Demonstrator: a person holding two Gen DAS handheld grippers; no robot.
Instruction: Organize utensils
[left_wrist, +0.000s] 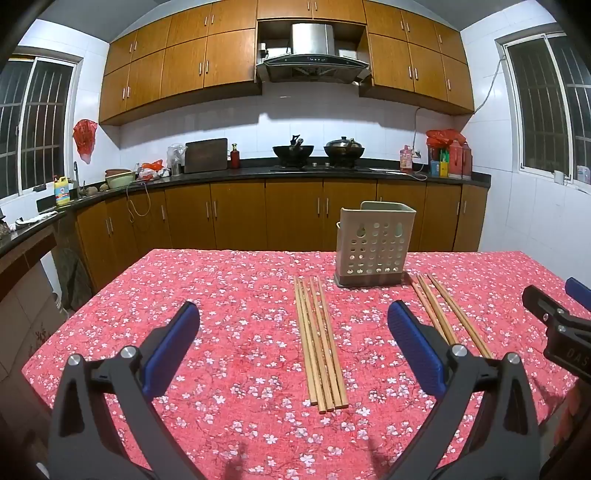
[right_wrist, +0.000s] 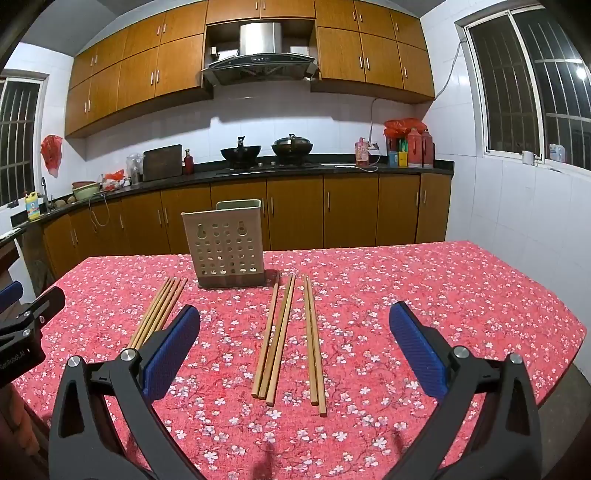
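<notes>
A beige perforated utensil holder (left_wrist: 373, 246) stands upright on the red floral tablecloth (left_wrist: 229, 295); it also shows in the right wrist view (right_wrist: 226, 246). Several wooden chopsticks (left_wrist: 320, 341) lie in a bundle left of the holder, straight ahead of my open, empty left gripper (left_wrist: 293, 345). A second group of chopsticks (right_wrist: 291, 338) lies right of the holder, ahead of my open, empty right gripper (right_wrist: 295, 345). The left bundle (right_wrist: 159, 314) shows partly behind the right gripper's left finger. The right gripper (left_wrist: 561, 317) shows at the left view's right edge.
Wooden base cabinets and a dark counter (left_wrist: 295, 171) with woks, bottles and bags run behind the table. The table's left edge (left_wrist: 55, 332) drops off near a cardboard box. The table's right edge (right_wrist: 561, 354) curves close to my right gripper.
</notes>
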